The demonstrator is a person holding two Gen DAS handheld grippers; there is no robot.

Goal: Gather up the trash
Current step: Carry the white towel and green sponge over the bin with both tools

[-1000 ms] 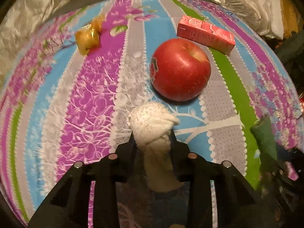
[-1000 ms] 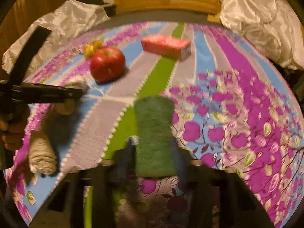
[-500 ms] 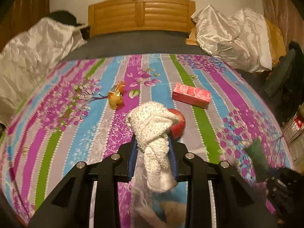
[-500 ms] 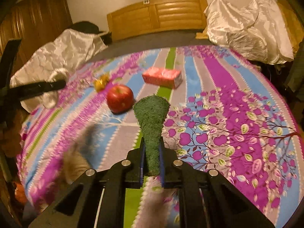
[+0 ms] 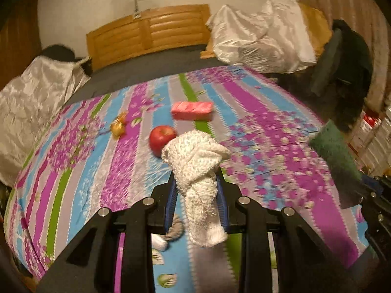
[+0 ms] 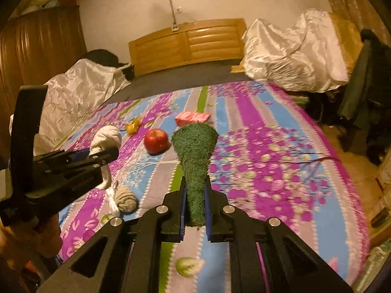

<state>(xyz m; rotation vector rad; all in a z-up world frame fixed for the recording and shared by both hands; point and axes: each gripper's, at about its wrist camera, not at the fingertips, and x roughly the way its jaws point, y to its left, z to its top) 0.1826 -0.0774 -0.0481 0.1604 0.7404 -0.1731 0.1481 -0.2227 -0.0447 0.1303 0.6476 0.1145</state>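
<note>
White knitted cloth [image 5: 198, 171] is pinched between the blue pads of the left gripper [image 5: 196, 195], its bunched top flaring above the jaws and its tail hanging below. Held clear above the striped bedspread [image 5: 80, 161], the right gripper [image 6: 194, 195] clamps a green fuzzy cloth [image 6: 195, 156] the same way. In the right wrist view, a red apple [image 6: 156, 141] lies at 10 o'clock from the green cloth, a pink carton [image 6: 191, 117] at 12 o'clock just behind it, and a yellow wrapper [image 6: 133, 125] further toward 10 o'clock. A beige rolled sock [image 6: 125, 198] rests on the bedspread at 8 o'clock, below the left gripper.
</note>
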